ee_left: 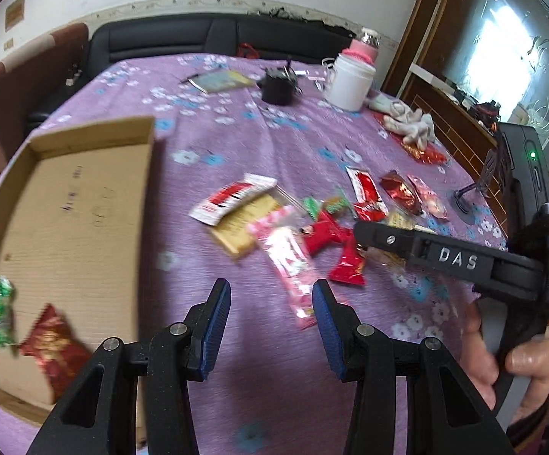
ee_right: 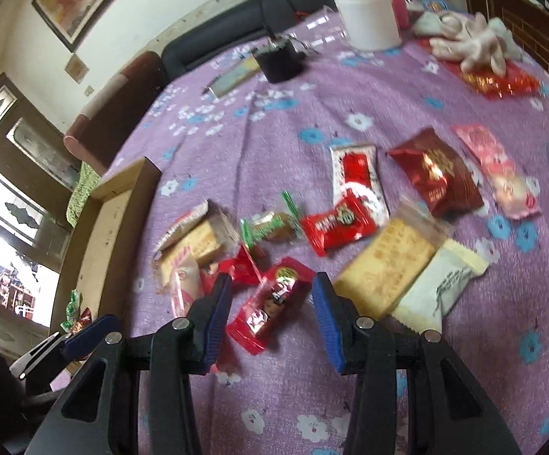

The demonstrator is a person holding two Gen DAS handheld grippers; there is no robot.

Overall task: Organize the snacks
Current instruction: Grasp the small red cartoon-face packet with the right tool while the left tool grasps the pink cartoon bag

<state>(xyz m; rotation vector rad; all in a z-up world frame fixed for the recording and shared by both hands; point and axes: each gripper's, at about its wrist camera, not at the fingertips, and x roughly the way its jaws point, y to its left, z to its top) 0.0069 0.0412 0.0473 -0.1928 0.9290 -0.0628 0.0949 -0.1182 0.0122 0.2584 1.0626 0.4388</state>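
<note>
Snacks [ee_right: 335, 227] are still mostly scattered in a loose pile on the purple flowered cloth covering our desk [ee_left: 274, 144], with just a green-wrapped candy [ee_left: 3, 311] and a dark red packet [ee_left: 56, 349] sitting inside the cardboard box [ee_left: 84, 204] off to the left of the pile. Our left gripper [ee_left: 272, 313] hangs partly open over bare cloth, nothing between its blue pads, a pink wrapper [ee_left: 289, 261] just beyond. Our right gripper [ee_right: 272, 313] is also partly open and empty, with a red packet [ee_right: 270, 303] lying on the cloth between its fingers, pads not touching it.
</note>
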